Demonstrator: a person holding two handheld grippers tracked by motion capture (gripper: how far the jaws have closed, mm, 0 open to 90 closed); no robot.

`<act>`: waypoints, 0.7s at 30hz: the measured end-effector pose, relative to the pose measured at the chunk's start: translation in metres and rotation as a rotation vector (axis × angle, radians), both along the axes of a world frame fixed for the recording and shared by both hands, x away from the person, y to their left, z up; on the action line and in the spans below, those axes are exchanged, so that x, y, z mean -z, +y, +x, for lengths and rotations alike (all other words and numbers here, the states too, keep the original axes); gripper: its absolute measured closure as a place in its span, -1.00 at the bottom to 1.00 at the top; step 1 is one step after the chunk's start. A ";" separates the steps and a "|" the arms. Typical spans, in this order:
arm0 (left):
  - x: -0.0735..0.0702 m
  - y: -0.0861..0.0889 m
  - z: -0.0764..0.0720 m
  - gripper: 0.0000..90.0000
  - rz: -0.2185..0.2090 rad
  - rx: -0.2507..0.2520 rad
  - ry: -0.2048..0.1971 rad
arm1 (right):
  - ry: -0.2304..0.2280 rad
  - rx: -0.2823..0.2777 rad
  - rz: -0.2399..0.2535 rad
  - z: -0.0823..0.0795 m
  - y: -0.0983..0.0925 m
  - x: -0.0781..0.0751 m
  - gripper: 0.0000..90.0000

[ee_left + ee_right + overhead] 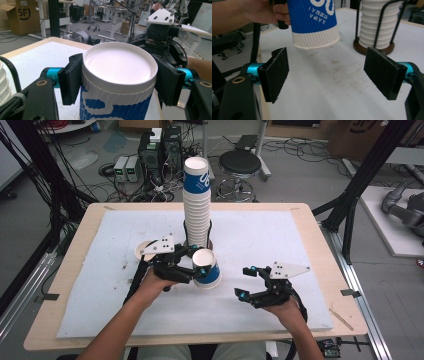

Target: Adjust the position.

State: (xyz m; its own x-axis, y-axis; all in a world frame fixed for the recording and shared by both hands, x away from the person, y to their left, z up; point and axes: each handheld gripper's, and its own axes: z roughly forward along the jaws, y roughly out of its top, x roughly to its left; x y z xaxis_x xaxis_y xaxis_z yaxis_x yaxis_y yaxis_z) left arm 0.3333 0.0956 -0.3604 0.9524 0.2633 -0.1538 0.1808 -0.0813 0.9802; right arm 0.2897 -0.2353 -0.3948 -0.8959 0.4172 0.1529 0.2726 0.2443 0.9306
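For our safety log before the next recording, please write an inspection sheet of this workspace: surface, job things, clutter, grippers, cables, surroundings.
Surface: white mat on a wooden table; faint brown stains in the right gripper view.
Job's things: tall stack of paper cups in a wire holder; one blue-and-white paper cup held upside down and tilted, off the mat.
Clutter: small round disc beside the stack.
Grippers: left hand-held gripper shut on the cup; right hand-held gripper open, holding nothing.
Cables: one trails from each gripper; tangled wires on the floor.
Surroundings: stool, electronic boxes, black frame.

right gripper (325,75) jaws wide apart, empty | blue cup (313,22) at 12 o'clock, hand-held, off table | cup stack (378,23) in rack at 1 o'clock
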 end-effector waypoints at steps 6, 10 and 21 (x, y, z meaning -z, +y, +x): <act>0.001 -0.003 -0.001 -0.33 0.005 0.020 -0.003 | 0.003 -0.048 -0.030 0.005 0.014 0.000 -0.54; 0.000 -0.006 -0.004 -0.33 0.001 0.051 -0.008 | 0.004 -0.058 -0.032 0.010 0.021 0.000 -0.54; -0.001 -0.019 -0.008 -0.33 0.003 0.112 -0.014 | -0.002 -0.122 -0.020 0.012 0.031 -0.001 -0.54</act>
